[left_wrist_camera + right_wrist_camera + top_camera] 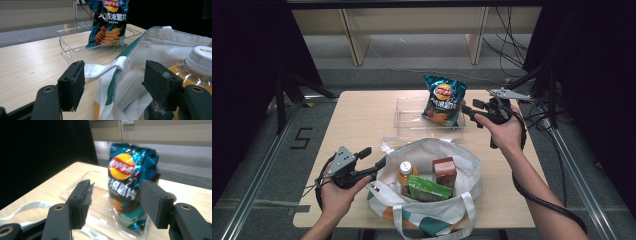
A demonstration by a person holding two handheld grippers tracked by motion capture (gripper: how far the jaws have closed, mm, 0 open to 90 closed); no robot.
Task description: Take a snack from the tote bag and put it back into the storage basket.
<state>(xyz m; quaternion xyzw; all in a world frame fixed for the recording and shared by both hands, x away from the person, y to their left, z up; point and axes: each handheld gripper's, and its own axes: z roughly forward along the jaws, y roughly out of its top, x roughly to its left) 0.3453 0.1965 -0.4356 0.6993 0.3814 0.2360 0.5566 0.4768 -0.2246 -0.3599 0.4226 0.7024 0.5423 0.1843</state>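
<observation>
While the high view lays out the whole table (362,120), with the white tote bag (462,165) near its front edge and the clear tray (409,120) just behind it, the two gripper views give close detail. In the high view the left gripper (374,157) sits at the bag's left rim and the right gripper (469,107) sits just right of the chip bag (443,100), which stands upright in the tray's right end. The left gripper view shows its jaws apart, with the bag's white handle strap (100,68) and green-trimmed rim (113,82) between them, the strap touching the left pad; whether it is pinched I cannot tell. That view also shows a white bottle cap (203,58) with small print too fine to read, over orange liquid. From above, the bottle (405,172), a green packet (427,189) and a brown carton (445,170) stand inside the bag. The right gripper view has its jaws wide apart around the chip bag (131,182) without visibly touching it; the red-and-yellow Lay's logo and large Chinese characters are readable. The table's left half is bare wood, and the tray's left part stands free.
</observation>
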